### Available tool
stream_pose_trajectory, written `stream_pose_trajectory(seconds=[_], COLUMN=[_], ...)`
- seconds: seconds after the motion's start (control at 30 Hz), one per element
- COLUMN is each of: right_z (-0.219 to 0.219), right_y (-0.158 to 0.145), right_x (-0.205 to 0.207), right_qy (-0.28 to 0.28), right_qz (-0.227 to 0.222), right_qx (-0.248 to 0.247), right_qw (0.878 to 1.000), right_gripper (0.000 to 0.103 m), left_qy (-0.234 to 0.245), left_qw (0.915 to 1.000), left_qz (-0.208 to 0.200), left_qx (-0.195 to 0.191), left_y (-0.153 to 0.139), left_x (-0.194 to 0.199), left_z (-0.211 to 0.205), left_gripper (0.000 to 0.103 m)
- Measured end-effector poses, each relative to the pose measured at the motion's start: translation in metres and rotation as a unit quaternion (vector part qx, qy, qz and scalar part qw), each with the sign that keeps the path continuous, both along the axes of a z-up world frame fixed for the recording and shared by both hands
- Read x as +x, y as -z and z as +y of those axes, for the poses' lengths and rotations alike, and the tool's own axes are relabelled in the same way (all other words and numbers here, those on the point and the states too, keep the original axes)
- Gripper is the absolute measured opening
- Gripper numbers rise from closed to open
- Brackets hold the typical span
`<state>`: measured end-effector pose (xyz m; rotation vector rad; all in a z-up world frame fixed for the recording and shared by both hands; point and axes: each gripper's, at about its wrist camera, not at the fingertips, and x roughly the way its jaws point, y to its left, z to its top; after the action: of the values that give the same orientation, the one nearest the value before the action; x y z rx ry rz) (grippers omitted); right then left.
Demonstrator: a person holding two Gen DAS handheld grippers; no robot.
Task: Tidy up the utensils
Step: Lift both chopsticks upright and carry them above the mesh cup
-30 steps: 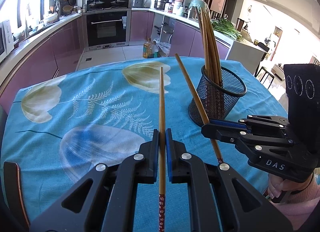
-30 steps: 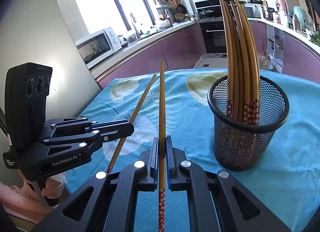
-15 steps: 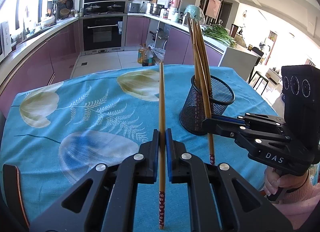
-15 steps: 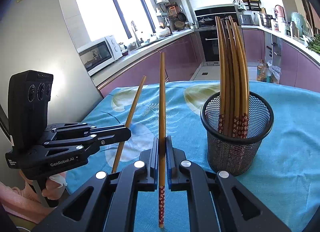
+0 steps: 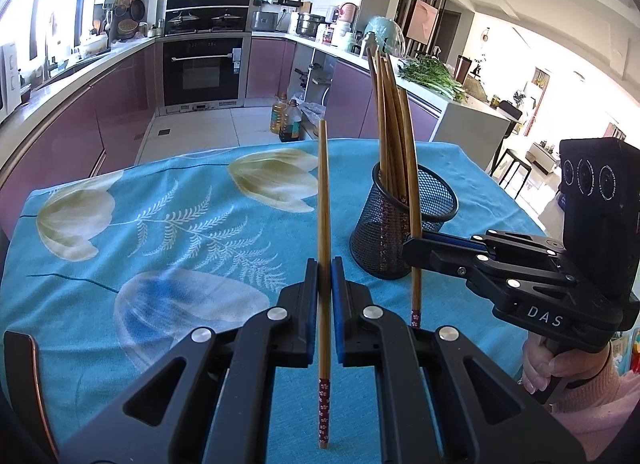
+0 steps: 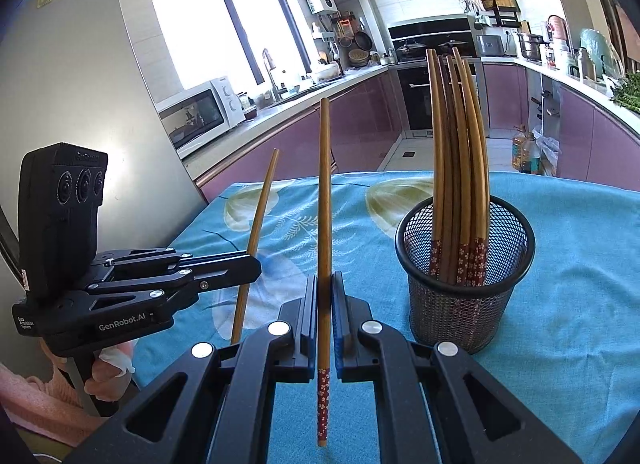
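Left gripper and right gripper each clench 1 slender wooden chopstick upright beside the round black wire-mesh holder.

Two brown chopsticks with red flowered ends stand upright, clamped; about six more, perhaps, stand in the black mesh cup.

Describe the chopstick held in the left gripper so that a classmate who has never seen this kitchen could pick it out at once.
Start at the blue floral tablecloth and find the black mesh holder full of chopsticks. To its left, the left gripper has its jaws shut on one brown chopstick with a red flowered end. Unlike the bundle, it is outside the holder, and unlike the right gripper's chopstick, it does not overlap the holder.
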<state>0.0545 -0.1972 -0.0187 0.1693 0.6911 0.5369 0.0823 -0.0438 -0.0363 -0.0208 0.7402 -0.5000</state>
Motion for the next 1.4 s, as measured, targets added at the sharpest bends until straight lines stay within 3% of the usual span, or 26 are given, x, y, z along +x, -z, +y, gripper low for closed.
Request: stream_pose_trajectory(seconds=[1.4], right_z=[-0.012], right_y=[-0.019], right_x=[-0.007], right_qy=[0.017], right_qz=[-0.031], right_qx=[0.006], right_qw=[0.999], right_gripper=[0.006], left_qy=[0.011], left_qw=[0.9998], left_qz=[-0.018], left_qx=[-0.007], left_y=[-0.015], left_x=[-0.002], left_z=[-0.005], left_gripper=[0.007])
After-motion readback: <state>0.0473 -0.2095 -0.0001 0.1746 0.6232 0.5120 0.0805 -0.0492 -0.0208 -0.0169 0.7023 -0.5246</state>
